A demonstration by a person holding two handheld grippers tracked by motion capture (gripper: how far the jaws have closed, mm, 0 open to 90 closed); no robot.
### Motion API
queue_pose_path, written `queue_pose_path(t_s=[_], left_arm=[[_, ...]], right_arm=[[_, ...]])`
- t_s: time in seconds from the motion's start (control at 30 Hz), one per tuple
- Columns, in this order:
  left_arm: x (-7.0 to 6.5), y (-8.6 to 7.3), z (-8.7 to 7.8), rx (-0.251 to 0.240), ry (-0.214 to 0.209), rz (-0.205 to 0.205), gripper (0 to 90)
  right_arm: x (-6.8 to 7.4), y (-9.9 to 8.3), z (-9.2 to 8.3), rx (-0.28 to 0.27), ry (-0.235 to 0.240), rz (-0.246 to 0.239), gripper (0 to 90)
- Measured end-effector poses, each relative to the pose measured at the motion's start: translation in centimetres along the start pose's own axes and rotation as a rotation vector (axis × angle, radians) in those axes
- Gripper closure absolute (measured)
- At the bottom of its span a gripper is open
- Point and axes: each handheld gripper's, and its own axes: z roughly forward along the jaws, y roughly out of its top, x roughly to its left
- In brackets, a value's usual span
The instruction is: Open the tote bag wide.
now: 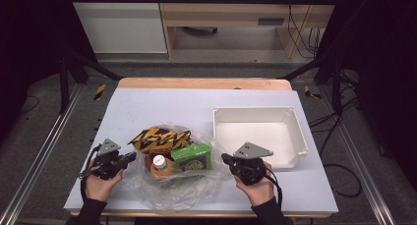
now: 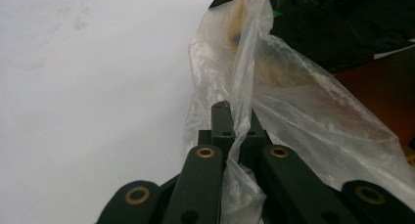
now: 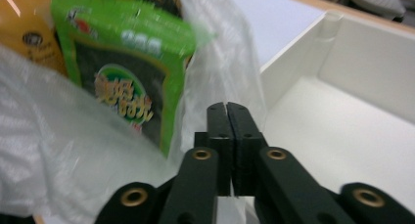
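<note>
High view, left to right: the left gripper (image 1: 129,158), held in a hand (image 1: 101,182) at the near left of the pale surface (image 1: 147,107), has its jaws closed on the left edge of the clear plastic bag (image 1: 172,188), a fold of film pinched between them in the left gripper view. Inside the bag lie a yellow-and-black packet (image 1: 160,139), an orange bottle (image 1: 159,166) and a green packet (image 1: 193,157). Just beyond the bag's right edge, the right gripper (image 1: 227,159) has its jaws shut together with no film visibly between them, beside the white tray (image 1: 295,131).
</note>
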Motion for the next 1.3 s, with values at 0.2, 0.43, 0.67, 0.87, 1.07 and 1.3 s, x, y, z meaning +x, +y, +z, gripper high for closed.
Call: queue_pose_path(t_s=[0.2, 0.43, 0.67, 0.87, 1.07, 1.3], left_arm=[[0.0, -0.1, 0.1, -0.001, 0.001, 0.003, 88.8], [0.1, -0.2, -0.1, -0.011, 0.002, -0.003, 88.7], [0.2, -0.1, -0.2, -0.023, -0.001, -0.005, 88.9], [0.8, 0.0, -0.1, -0.02, 0.009, -0.027, 89.0], [1.2, -0.2, 1.5, 0.046, 0.023, -0.029, 89.2], [2.3, -0.8, 2.4, 0.119, 0.042, -0.052, 89.3]], right_arm=[[0.5, -0.2, 0.4, -0.035, 0.0, -0.015, 75.5], [-0.3, 0.3, 0.9, -0.092, -0.082, -0.013, 46.4], [-0.3, -0.4, 1.6, 0.022, 0.0, -0.003, 83.4], [0.0, -0.5, 1.6, 0.048, 0.039, 0.001, 87.6], [0.9, -0.3, 1.9, 0.034, 0.11, 0.029, 87.6], [0.9, -1.5, 3.4, 0.086, 0.079, 0.076, 87.6]])
